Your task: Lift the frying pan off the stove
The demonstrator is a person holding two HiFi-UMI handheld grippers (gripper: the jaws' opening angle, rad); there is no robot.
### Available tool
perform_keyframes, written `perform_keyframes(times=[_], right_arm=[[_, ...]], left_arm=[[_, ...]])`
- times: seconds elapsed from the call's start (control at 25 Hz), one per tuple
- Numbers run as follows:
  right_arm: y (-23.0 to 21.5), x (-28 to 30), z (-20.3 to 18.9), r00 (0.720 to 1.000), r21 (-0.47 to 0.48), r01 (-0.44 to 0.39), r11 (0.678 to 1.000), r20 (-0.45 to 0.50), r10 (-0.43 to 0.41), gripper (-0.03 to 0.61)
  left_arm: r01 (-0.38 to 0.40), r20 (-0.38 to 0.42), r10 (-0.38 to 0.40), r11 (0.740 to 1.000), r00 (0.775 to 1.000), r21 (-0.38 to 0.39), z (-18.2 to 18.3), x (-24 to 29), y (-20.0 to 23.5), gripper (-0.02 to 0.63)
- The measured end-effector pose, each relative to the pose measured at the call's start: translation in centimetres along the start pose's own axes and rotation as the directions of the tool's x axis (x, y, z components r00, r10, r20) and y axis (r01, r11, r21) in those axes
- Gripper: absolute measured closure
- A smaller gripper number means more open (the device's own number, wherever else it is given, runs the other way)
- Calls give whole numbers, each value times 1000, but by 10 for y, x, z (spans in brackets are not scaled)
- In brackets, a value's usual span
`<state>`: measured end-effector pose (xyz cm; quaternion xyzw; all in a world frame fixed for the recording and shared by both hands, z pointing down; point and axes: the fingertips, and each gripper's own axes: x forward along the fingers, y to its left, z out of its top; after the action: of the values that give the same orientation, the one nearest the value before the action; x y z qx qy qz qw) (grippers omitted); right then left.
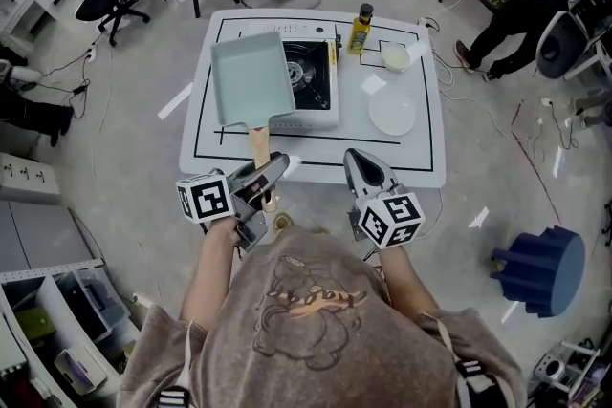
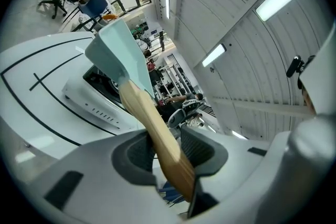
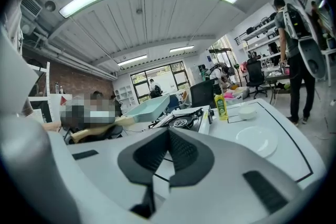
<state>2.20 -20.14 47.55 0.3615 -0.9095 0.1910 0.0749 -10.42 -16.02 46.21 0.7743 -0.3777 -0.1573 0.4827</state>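
Note:
The rectangular pale teal frying pan (image 1: 251, 76) hangs over the left part of the portable gas stove (image 1: 316, 86), clear of the burner. My left gripper (image 1: 271, 175) is shut on its wooden handle (image 1: 260, 148). In the left gripper view the handle (image 2: 157, 134) runs between the two pads up to the pan (image 2: 123, 57), with the stove (image 2: 97, 94) below it. My right gripper (image 1: 363, 162) is shut and empty at the table's near edge. The right gripper view shows the right gripper (image 3: 168, 152) with the pan (image 3: 152, 107) raised to the left of the stove (image 3: 184, 121).
On the white table (image 1: 316, 162) stand a yellow bottle (image 1: 360, 30), a small white bowl (image 1: 395, 58) and a white plate (image 1: 392, 115) to the right of the stove. Office chairs and a person are behind the table. A blue stool (image 1: 540, 268) stands at the right.

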Motion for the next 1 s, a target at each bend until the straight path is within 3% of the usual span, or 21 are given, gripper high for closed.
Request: perform_keyframes(times=[1.0], right_arm=[[15, 5, -4, 1000, -12, -31, 999, -5, 31, 580]], left_arm=[[-51, 78, 52, 999, 996, -17, -11, -43, 22, 466]])
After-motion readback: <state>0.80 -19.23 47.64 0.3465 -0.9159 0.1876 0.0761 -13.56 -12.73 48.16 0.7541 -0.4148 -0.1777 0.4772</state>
